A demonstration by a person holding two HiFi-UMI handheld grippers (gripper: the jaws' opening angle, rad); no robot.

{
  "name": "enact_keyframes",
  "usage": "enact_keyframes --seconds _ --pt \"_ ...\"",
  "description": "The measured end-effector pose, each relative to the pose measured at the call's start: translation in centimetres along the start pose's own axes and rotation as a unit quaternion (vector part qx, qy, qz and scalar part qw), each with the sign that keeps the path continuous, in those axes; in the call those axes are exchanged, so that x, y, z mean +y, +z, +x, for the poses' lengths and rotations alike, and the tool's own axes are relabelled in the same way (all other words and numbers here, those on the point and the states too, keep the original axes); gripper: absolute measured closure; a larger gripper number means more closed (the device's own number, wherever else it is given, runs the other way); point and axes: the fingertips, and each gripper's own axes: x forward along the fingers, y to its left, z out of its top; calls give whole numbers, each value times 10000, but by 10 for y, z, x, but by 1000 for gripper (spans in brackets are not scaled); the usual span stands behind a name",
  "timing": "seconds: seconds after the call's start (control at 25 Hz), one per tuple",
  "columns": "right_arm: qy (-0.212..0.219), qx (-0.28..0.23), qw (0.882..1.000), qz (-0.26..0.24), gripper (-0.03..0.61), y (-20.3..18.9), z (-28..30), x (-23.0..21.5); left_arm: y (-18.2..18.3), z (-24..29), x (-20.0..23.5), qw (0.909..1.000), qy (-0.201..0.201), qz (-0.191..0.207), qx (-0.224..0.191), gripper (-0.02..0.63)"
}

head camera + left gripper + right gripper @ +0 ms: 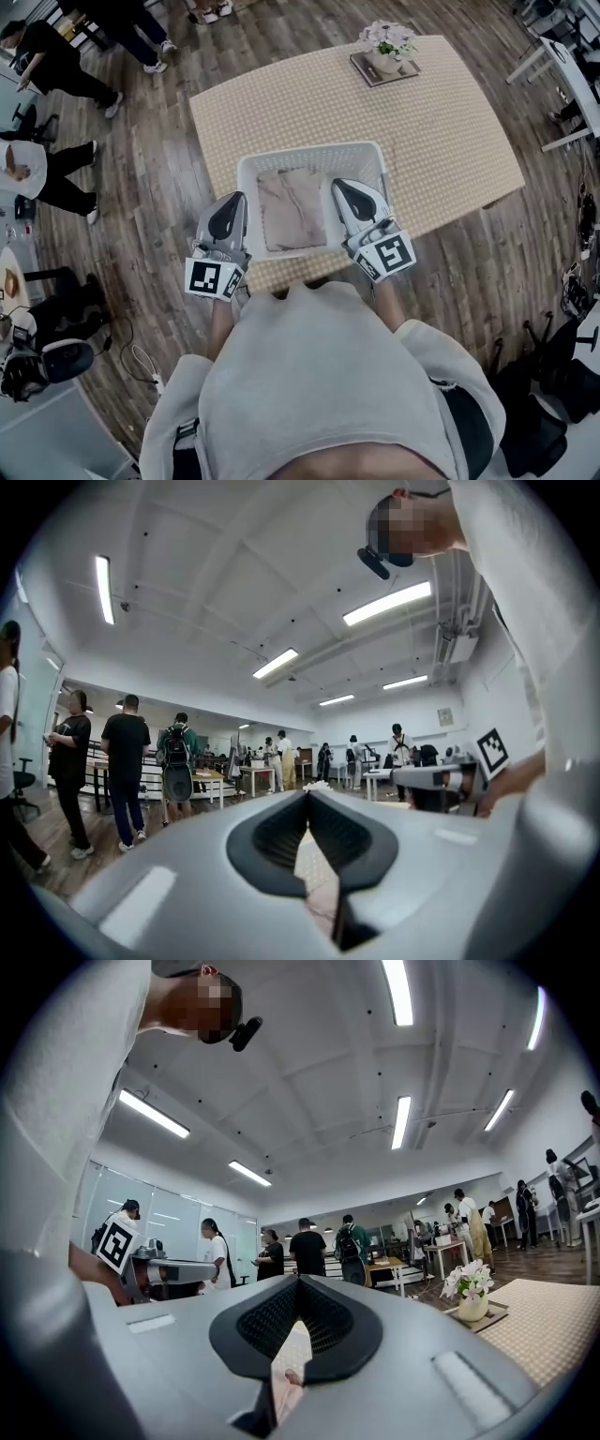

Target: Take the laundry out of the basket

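A white slatted basket (309, 152) stands at the near edge of the beige table (441, 122). A folded pinkish-beige piece of laundry (291, 211) lies flat inside it. My left gripper (236, 199) hovers at the basket's left rim, level and pointing away from me. My right gripper (343, 185) hovers over the basket's right side, level too. In the left gripper view the jaws (307, 794) meet at the tips, with nothing between them. The right gripper view shows the same (298, 1281), with a strip of pink laundry (281, 1396) visible below through the gap.
A small vase of flowers on a tray (386, 52) sits at the table's far edge, also seen in the right gripper view (469, 1293). Several people stand on the wooden floor to the left (56, 75). White desks (562, 84) and chairs stand at the right.
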Motion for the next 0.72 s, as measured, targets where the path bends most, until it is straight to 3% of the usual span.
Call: enact_keyframes --seconds 0.44,0.72 --pt "-68 565 9983 90 580 -30 39 2 -29 6 42 9993 -6 -310 209 603" --pt "-211 980 9948 -162 580 -49 58 -10 -53 13 58 9979 -102 -496 411 603"
